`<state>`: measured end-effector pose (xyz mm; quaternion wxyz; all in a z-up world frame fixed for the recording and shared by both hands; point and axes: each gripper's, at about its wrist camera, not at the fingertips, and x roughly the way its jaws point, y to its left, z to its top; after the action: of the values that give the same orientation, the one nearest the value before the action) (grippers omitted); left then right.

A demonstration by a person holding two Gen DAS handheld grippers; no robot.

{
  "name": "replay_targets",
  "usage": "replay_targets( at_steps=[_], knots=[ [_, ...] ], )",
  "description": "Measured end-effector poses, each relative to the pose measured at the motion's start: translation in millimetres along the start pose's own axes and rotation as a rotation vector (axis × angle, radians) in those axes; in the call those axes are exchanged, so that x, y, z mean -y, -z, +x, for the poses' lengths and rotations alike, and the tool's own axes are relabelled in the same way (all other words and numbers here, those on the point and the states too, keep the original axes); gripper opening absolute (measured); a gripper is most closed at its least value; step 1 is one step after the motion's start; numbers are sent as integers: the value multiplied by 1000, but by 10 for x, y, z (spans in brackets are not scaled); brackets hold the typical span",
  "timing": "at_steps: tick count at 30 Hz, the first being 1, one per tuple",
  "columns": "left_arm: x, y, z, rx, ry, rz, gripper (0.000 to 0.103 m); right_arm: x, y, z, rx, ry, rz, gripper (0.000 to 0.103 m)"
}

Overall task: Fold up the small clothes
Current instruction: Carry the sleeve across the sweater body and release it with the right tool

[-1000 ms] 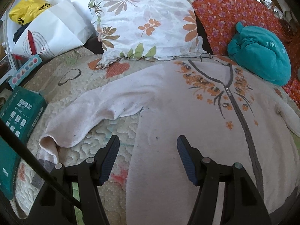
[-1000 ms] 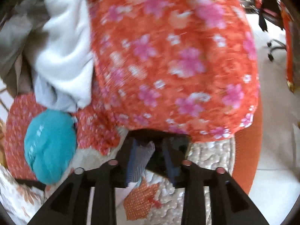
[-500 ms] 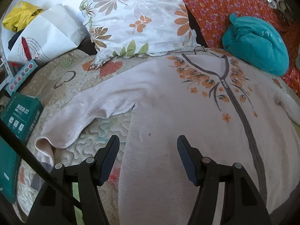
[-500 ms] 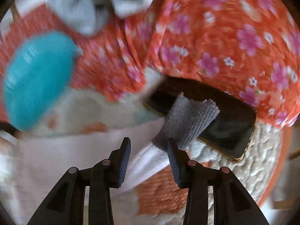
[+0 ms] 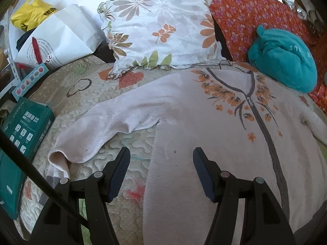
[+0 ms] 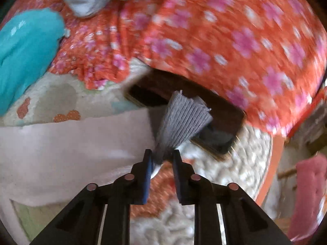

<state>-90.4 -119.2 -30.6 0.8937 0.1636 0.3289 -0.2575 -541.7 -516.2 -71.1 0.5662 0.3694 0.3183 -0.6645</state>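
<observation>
A pale pink zip-up garment (image 5: pixel 214 134) with orange flower print lies spread flat on the quilted bed. Its left sleeve (image 5: pixel 106 126) stretches toward the left and ends in a grey cuff. My left gripper (image 5: pixel 161 163) is open and empty, hovering over the garment's left side edge. In the right wrist view my right gripper (image 6: pixel 161 161) is shut on the grey ribbed cuff (image 6: pixel 184 120) of the right sleeve (image 6: pixel 71 143), which trails off to the left.
A floral pillow (image 5: pixel 161 26), an orange flowered cushion (image 5: pixel 255 22) and a teal bundle (image 5: pixel 284 61) lie at the head of the bed. A white paper bag (image 5: pixel 59 38) and a green box (image 5: pixel 20 143) sit left. A dark phone (image 6: pixel 188 118) lies under the cuff.
My right gripper swung down to the sleeve's grey cuff and closed on it. My left gripper shifted slightly over the garment and stayed open.
</observation>
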Motion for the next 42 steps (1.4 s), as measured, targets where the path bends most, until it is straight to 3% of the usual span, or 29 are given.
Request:
replay_targets(
  at_steps=[3, 7, 9, 14, 17, 18, 19, 20, 21, 23, 25, 27, 31, 34, 36, 39, 42],
  knots=[
    [-29, -8, -13, 2, 4, -15, 63, 308, 134, -103, 3, -46, 124, 16],
    [-51, -22, -7, -6, 20, -36, 63, 777, 317, -169, -6, -287, 359, 18],
    [-57, -19, -8, -8, 28, -42, 63, 851, 338, -114, -26, -351, 403, 27],
    [-52, -15, -20, -3, 22, -33, 63, 742, 281, -117, 29, -385, 379, 50],
    [-65, -28, -28, -1, 24, -34, 63, 557, 156, -78, 84, -316, 315, 50],
    [-86, -50, -41, 3, 26, -37, 63, 478, 119, -58, 103, -283, 283, 49],
    [-115, -71, -59, 10, 26, -38, 63, 416, 69, -22, 123, -259, 241, 31],
    [-172, -116, -83, 20, 16, -39, 63, 311, 40, -10, 129, -232, 182, 4],
    [-225, -171, -120, 28, 6, -41, 63, 223, 21, -8, 142, -191, 123, 5],
    [-389, -302, -191, 52, -21, -53, 63, -19, 27, -158, 215, -131, 5, 5],
    [-619, -448, -267, 82, -48, -102, 68, -287, 23, -335, 262, -165, -89, 5],
    [-885, -549, -343, 134, -75, -187, 76, -687, 73, -621, 289, -254, -179, 5],
    [-1294, -543, -345, 177, -133, -306, 76, -1634, 268, -1208, 306, -475, -347, 5],
    [-1540, -557, -287, 140, -151, -385, 76, -2481, 590, -1604, 285, -654, -495, 5],
    [-1697, -559, -310, 159, -150, -437, 76, -3036, 919, -1824, 249, -761, -593, 5],
    [-1879, -563, -330, 174, -194, -477, 76, -3727, 1460, -1980, 188, -863, -733, 5],
    [-2035, -553, -298, 162, -212, -521, 76, -4229, 1994, -1982, 133, -899, -859, 5]
  ],
)
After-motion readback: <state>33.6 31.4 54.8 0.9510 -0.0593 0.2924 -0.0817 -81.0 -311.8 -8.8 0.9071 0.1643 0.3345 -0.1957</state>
